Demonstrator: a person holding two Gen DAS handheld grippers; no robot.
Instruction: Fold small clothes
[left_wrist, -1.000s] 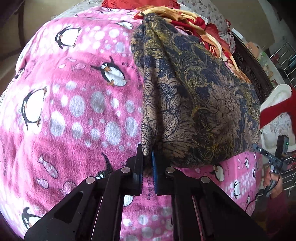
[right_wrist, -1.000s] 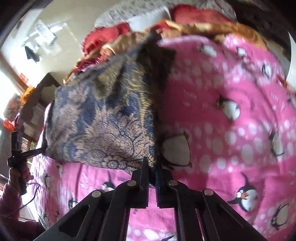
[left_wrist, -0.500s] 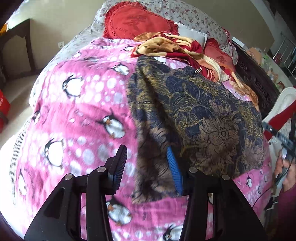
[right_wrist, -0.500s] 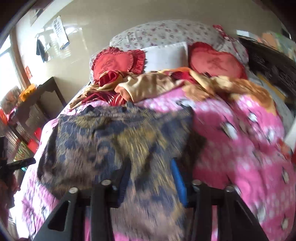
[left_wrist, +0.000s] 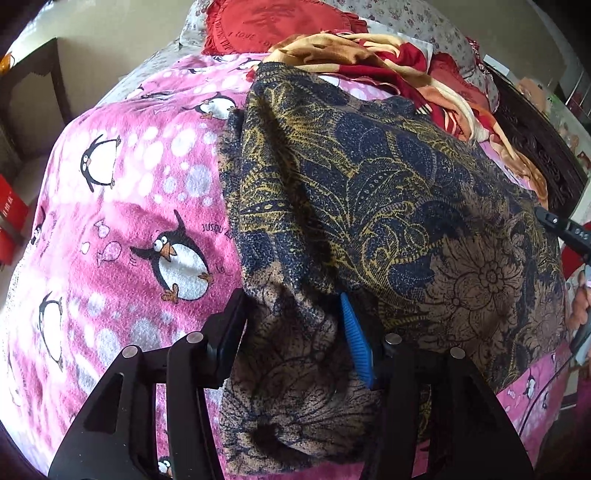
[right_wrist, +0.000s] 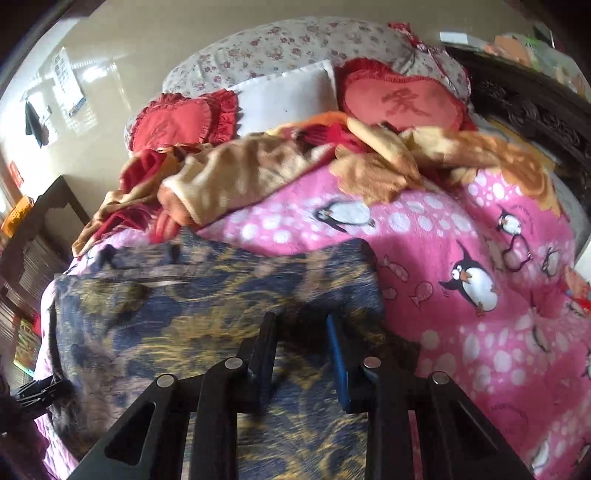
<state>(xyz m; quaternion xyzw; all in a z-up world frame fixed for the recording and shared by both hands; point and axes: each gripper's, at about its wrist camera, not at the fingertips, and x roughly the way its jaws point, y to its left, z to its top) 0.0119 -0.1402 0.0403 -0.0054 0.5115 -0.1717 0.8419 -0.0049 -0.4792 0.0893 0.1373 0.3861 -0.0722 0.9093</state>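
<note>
A second ago both grippers pinched the near corners of the navy-and-gold patterned cloth (left_wrist: 369, 206); now it lies released, folded over on the pink penguin blanket (left_wrist: 140, 206), filling the centre and right of the left view. This fold looks complete. The left gripper (left_wrist: 291, 328) has just been opening and stands half spread, cloth loose between its jaws. The right gripper (right_wrist: 301, 354), narrowly parted after just closing a little, hovers over the cloth's lower edge, gripping nothing.

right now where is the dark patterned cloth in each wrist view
Left wrist: the dark patterned cloth fills the centre and right and runs down between the fingers.
Right wrist: it lies lower left, behind and under the fingers.
Shared landmark: the pink penguin blanket, left of the cloth in the left view, right of it in the right view.
</note>
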